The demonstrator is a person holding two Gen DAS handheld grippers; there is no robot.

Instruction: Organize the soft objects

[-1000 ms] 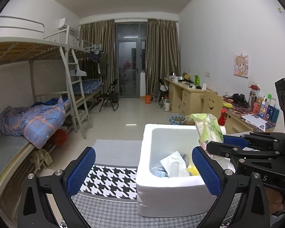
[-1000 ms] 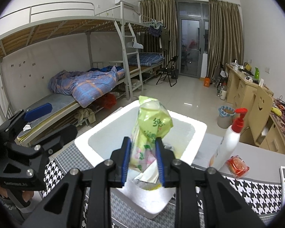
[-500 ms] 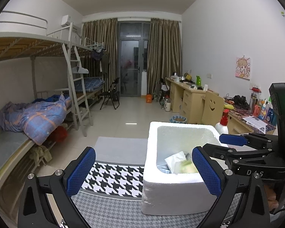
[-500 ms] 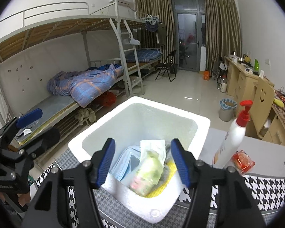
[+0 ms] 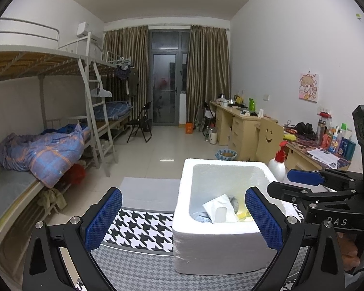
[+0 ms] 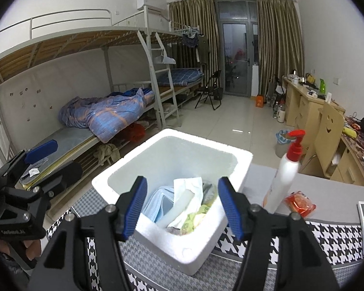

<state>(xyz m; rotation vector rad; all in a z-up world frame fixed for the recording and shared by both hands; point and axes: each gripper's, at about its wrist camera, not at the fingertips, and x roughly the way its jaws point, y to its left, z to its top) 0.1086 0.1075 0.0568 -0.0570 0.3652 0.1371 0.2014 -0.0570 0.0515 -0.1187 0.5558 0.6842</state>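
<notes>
Houndstooth-clothed desk (image 6: 327,235) carries white foam box (image 6: 240,156). Right claw (image 6: 182,205) gapes empty over its near rim; left claw (image 5: 182,220) also apart. Orange-red soft packet (image 6: 301,202) lies right of box, nearer the right claw.

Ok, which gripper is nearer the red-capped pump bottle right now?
Right. The right gripper hovers open over the foam box, just left of the pump bottle in its view. The left gripper sits on the box's far side, away from the bottle.
</notes>
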